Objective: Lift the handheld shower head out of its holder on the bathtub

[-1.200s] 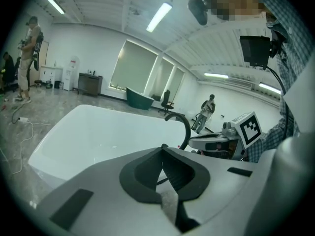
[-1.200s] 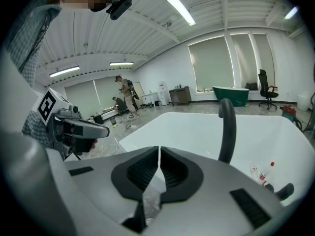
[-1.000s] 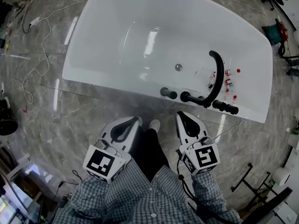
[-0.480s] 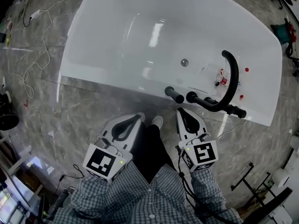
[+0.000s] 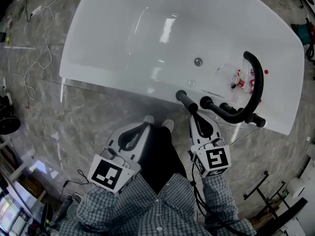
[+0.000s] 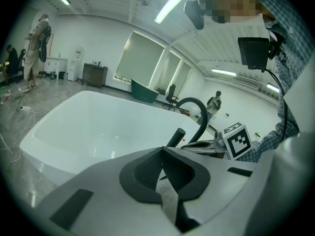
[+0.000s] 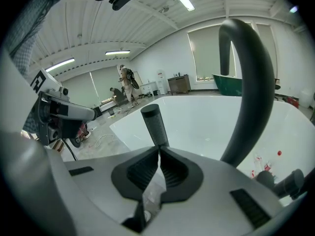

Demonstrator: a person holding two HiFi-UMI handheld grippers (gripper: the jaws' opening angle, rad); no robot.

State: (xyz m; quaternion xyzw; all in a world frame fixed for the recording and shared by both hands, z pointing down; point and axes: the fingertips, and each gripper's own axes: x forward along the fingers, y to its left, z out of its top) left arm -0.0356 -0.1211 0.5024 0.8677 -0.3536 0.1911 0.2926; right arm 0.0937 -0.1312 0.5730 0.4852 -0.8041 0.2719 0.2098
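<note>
Both the left gripper (image 5: 142, 127) and right gripper (image 5: 196, 116) had drawn nearer the bathtub (image 5: 123, 85) rim, jaws fully closed and empty; the handheld shower head (image 5: 187, 101) remained seated, ungrasped.

Strip lights (image 6: 167, 8) are glowing overhead, and white cables (image 5: 47, 53) are trailing across the grey marble floor (image 5: 98, 117).

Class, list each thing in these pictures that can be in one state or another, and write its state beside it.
Left tongs: shut, nothing between them.
Right tongs: shut, nothing between them.
Shower head: upright in its holder, not gripped.
Tap spout: no water running.
Bathtub: no water in it.
</note>
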